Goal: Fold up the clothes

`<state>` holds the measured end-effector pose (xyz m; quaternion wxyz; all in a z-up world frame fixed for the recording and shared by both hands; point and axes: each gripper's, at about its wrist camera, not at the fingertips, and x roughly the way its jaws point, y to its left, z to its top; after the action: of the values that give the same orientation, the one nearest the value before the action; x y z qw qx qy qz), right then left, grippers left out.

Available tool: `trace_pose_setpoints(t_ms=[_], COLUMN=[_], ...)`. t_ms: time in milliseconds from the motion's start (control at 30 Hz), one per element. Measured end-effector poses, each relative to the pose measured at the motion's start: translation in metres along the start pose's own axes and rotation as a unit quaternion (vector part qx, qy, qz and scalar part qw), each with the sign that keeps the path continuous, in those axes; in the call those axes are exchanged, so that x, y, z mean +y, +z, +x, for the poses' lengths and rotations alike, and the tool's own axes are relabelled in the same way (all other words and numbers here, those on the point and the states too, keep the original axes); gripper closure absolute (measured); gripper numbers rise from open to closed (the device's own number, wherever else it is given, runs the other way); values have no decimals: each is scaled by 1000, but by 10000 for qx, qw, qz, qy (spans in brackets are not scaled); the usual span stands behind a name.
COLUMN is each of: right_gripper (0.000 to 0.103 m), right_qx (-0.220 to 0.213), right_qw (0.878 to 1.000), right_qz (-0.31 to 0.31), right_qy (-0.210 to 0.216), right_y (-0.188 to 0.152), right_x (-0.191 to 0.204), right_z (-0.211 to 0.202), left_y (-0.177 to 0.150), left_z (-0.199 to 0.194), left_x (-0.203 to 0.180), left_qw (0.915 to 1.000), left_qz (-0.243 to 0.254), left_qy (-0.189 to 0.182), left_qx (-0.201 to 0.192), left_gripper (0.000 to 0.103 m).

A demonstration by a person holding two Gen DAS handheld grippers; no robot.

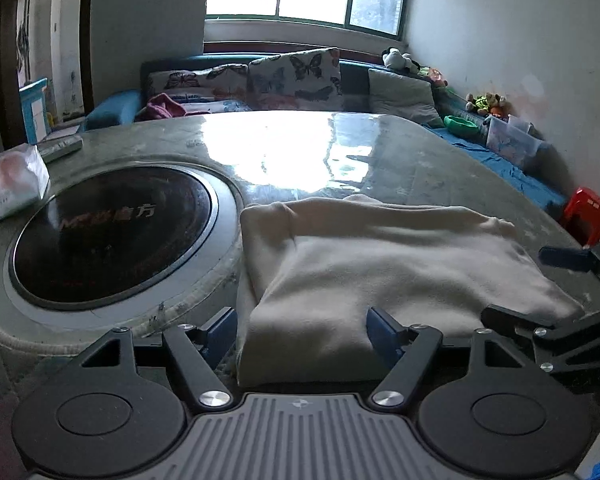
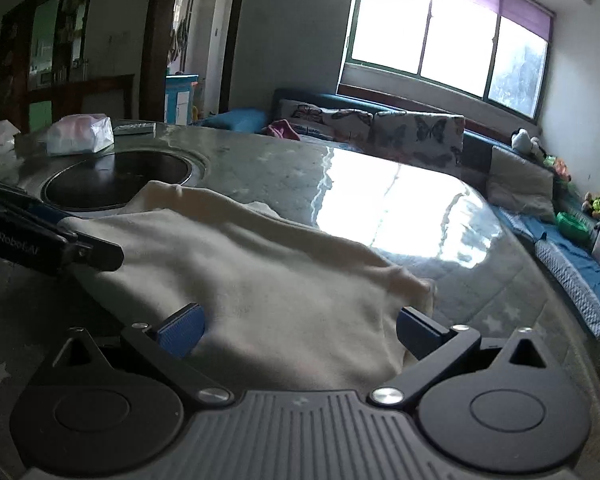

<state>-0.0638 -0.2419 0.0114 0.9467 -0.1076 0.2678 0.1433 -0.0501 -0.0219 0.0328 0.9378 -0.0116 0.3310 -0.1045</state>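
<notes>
cream garment (image 1: 384,264) lies folded between both low, level, wide-jawed grippers.

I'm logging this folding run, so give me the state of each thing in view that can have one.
cream garment: folded, lying flat on the table.
left claw: open, fingers astride the garment's near edge.
right claw: open, at the garment's near edge.
round cooktop: dark, nothing on it.
tissue pack: lying on the table, apart from the garment.
</notes>
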Motion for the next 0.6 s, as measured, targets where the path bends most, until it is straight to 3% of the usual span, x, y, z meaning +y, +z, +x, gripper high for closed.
trace_pose_setpoints(t_ms=[167, 600], right_gripper=[0, 2], right_qx=[-171, 70], right_qw=[9997, 9939], right_qz=[-129, -584], right_qy=[119, 934], right_y=[9, 18], right_x=[3, 40], right_z=[-12, -15], left_y=[0, 1], left_z=[0, -16], left_x=[6, 20], left_qw=[9999, 9995], left_qz=[-115, -244], left_qy=[57, 200], left_qx=[60, -69], left_gripper=[26, 19])
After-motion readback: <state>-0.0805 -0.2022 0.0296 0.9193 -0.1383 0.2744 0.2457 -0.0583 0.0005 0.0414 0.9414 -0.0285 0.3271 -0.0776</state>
